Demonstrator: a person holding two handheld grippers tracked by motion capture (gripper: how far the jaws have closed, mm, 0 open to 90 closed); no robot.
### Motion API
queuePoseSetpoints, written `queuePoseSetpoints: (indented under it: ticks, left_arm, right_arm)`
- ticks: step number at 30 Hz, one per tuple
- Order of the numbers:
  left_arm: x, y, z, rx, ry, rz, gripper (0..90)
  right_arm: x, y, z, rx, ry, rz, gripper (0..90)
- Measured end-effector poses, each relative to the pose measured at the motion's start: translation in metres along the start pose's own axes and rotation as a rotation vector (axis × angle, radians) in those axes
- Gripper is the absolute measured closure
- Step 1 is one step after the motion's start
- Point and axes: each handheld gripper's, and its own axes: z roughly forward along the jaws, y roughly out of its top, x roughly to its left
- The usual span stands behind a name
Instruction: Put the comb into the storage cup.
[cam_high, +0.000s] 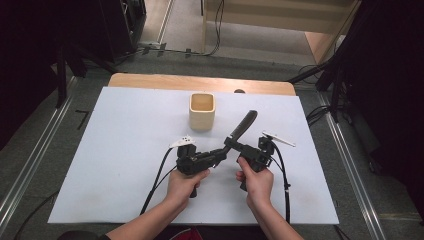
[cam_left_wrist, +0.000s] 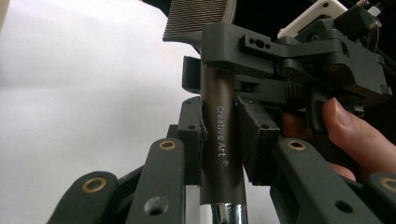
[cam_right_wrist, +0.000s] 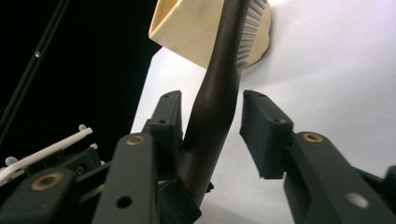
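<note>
Nearest the person, both hands hold their tools over the white table cover (cam_high: 125, 165). Left gripper (cam_high: 220, 153) is clamped on the dark handle of a brush (cam_left_wrist: 219, 140); both pads press the shaft printed "Creative Art", with a chrome ferrule showing below. This looks like the anchoring grip, keeping the brush raised off the table during a handover.

Right gripper (cam_high: 231, 145) sits farther up the same handle. In the right gripper view the handle (cam_right_wrist: 212, 107) lies against one pad, while the other pad (cam_right_wrist: 261, 135) stands clear with a gap showing: not gripping yet.

Bristle head (cam_high: 246, 122) points away, tilted toward the beige square cup (cam_high: 202, 111) standing upright beyond, likely its destination.
</note>
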Motion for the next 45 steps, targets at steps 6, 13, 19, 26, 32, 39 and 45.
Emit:
queuePoseSetpoints:
  ticks: [6,13,19,26,32,39,45]
  left_arm:
    - [0.0,-0.002,0.001,-0.003,-0.011,0.003,73.6]
    - [0.0,-0.002,0.001,-0.005,-0.021,0.005,73.6]
    - [-0.001,-0.002,0.001,-0.004,-0.029,0.007,73.5]
    - [-0.002,0.001,0.001,0.016,-0.029,0.01,73.0]
    - [0.004,0.008,-0.002,0.057,-0.033,-0.073,57.0]
    - [0.003,0.017,-0.01,0.106,-0.034,-0.068,45.1]
    - [0.003,0.02,-0.012,0.183,-0.049,-0.065,41.9]
  right_arm:
    - [-0.001,0.001,-0.001,0.007,0.021,0.027,66.0]
    - [-0.001,0.002,-0.002,0.008,0.036,0.056,67.8]
    - [-0.002,0.003,-0.004,0.017,0.056,0.07,69.0]
    - [-0.001,0.004,-0.004,0.021,0.066,0.074,69.6]
    - [0.0,0.004,-0.005,0.023,0.065,0.065,69.9]
    - [-0.002,0.007,-0.007,0.015,0.058,0.055,69.9]
    - [-0.002,0.008,-0.007,0.016,0.058,0.051,69.9]
